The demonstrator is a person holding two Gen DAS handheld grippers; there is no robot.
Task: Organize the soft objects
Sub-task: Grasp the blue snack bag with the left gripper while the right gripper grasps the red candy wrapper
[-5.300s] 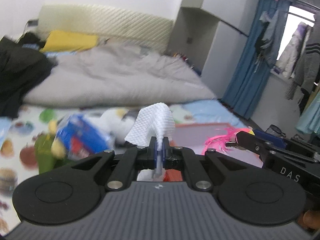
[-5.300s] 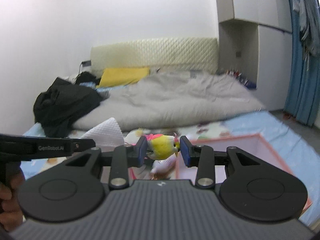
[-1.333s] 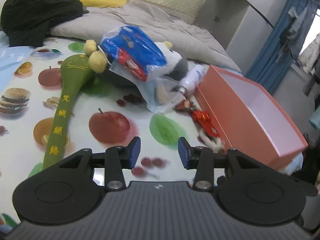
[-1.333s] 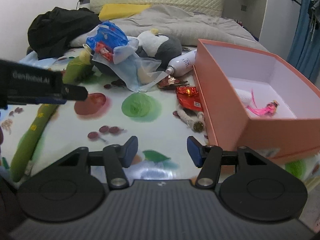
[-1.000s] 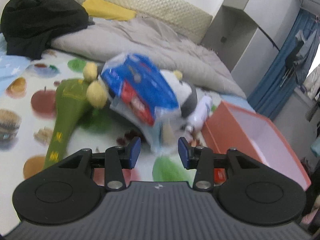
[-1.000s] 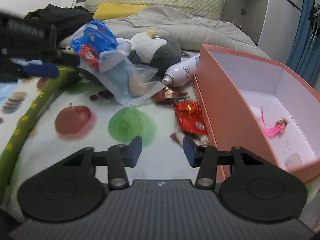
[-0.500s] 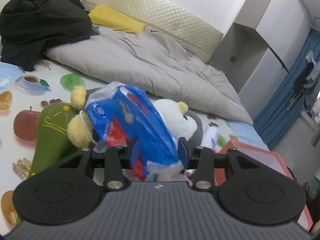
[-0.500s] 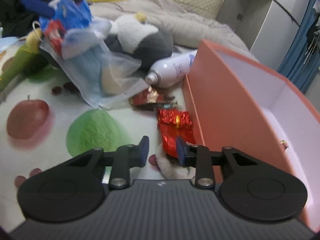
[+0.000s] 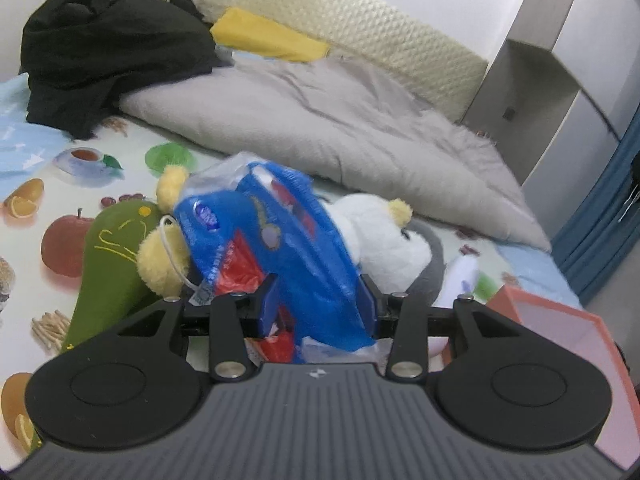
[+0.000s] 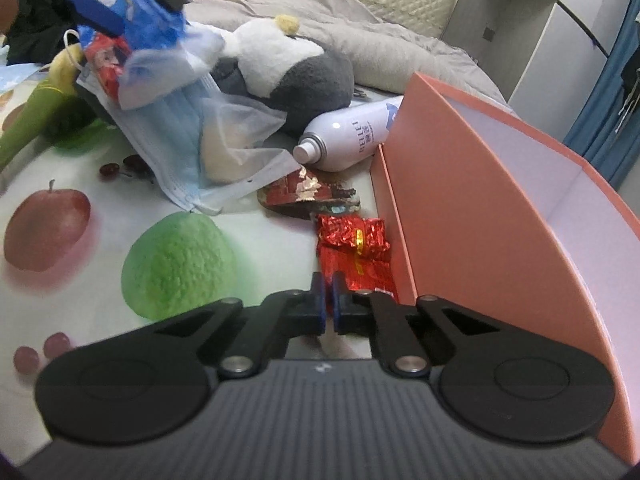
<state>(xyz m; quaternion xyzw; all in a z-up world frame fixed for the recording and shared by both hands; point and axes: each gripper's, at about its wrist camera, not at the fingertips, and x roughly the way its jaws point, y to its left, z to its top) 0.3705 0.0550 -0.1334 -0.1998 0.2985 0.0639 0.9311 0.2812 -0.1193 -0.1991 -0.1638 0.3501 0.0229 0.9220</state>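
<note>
A blue plastic bag [image 9: 280, 240] lies on top of a white and grey penguin plush [image 9: 380, 240] and a green plush with yellow pompoms [image 9: 108, 264]. My left gripper [image 9: 317, 306] stands open, its blue pads on either side of the bag. In the right wrist view the same bag [image 10: 136, 12] is at the top left, with a left fingertip [image 10: 96, 14] on it. My right gripper [image 10: 328, 306] is shut low over the sheet, just in front of a red foil packet [image 10: 352, 252]. A pale scrap shows under its fingers; I cannot tell whether it is pinched.
An open orange box [image 10: 480, 200] stands right of the right gripper. A white spray bottle [image 10: 348, 136], a light blue face mask [image 10: 172, 148] and a crumpled red wrapper [image 10: 308, 196] lie beside the penguin [image 10: 288, 64]. Behind are a grey duvet [image 9: 340, 120] and black clothes [image 9: 108, 48].
The left gripper has moved in on the blue bag, which now sits between its fingers. The right gripper's jaws have closed, and it has come lower and closer to the red packet.
</note>
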